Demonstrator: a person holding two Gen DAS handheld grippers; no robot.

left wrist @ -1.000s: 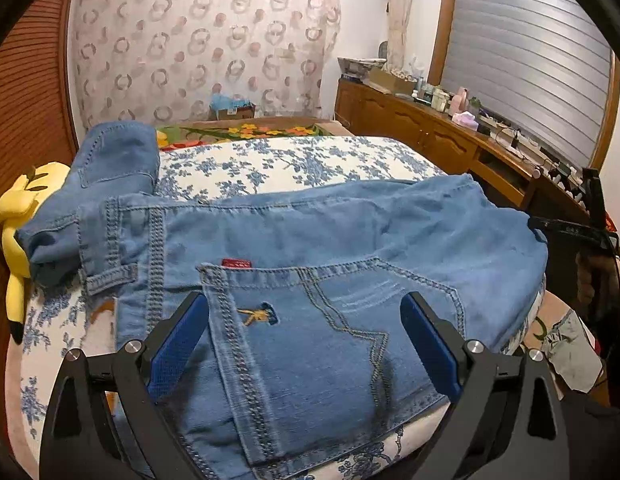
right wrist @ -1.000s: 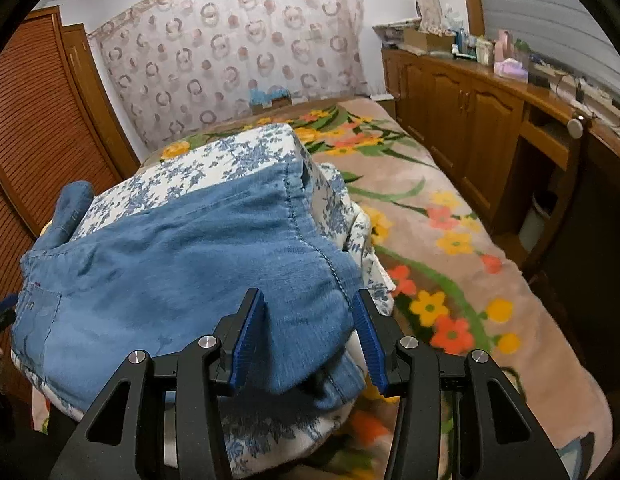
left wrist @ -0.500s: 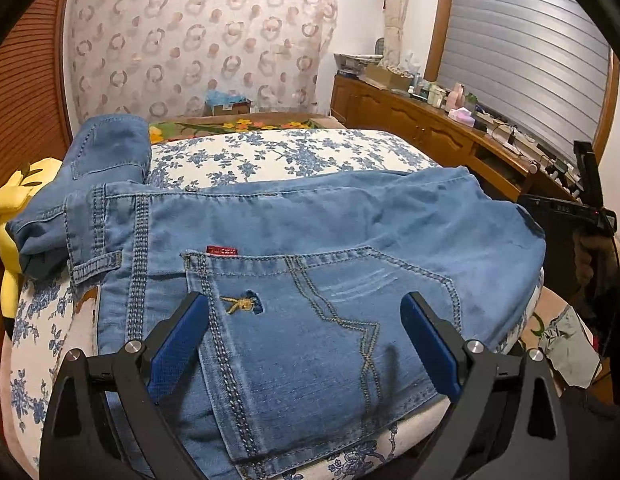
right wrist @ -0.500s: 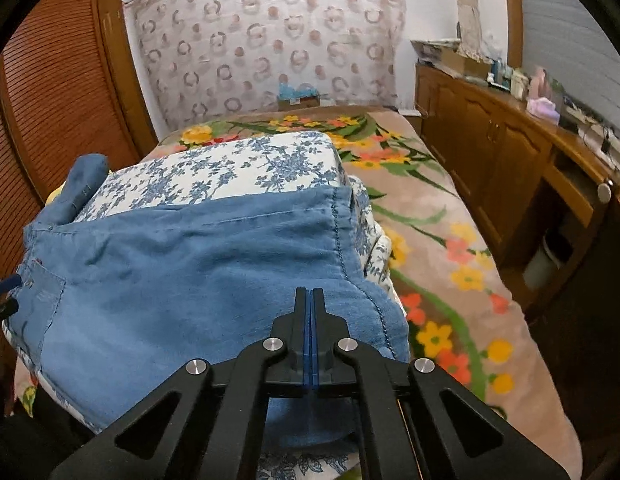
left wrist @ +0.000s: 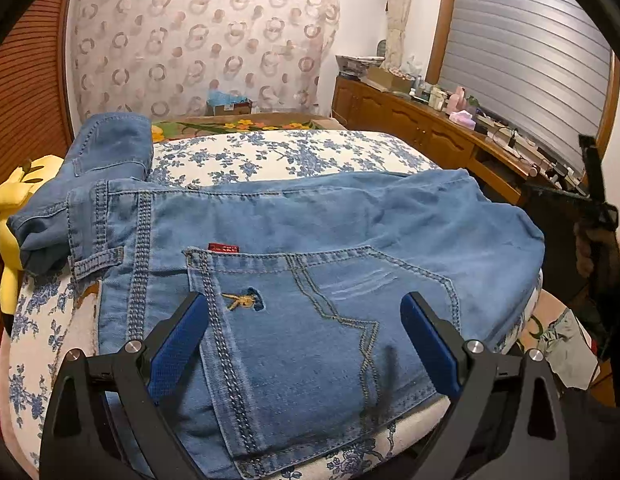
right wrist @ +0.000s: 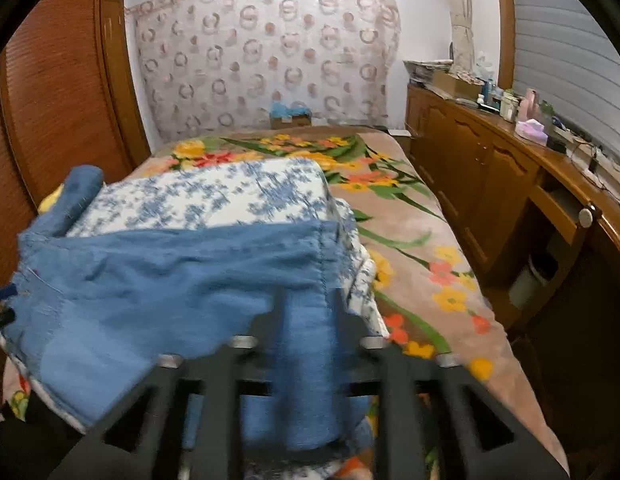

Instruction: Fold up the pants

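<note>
Evidently the pants (left wrist: 310,248), pale blue denim, lay spread across a blue-flowered quilt (left wrist: 278,156), with the back pocket (left wrist: 318,320) directly between and just ahead of the wide-spread pads of the left gripper (left wrist: 306,344), which hovered over the cloth and held nothing. Beyond the left pad, the waistband end and a rolled leg ran off towards a yellow plush toy (left wrist: 10,200).

The right gripper (right wrist: 308,320) showed badly blurred in its own view. A band of denim ran up between its fingers, and they looked to be nipping the hem end of the pants (right wrist: 170,280), but with that blur I could not tell for certain whether the jaws were pressed home.

The step in hand seemed to be carrying the hem end over towards the waistband. To do it well, the right grip should stay firm and take in both cloth layers, lifting high enough that the denim clears the quilt and does not drag it. Meanwhile the left jaws would do best to come down and pin the pocket area, so the fold line forms straight ahead of them.

As for writing, a small red tab (left wrist: 223,247) sat at the pocket's top edge, its lettering too small to read. A yellow embroidered figure (left wrist: 242,301) just ahead of the left pad carried no words.
</note>
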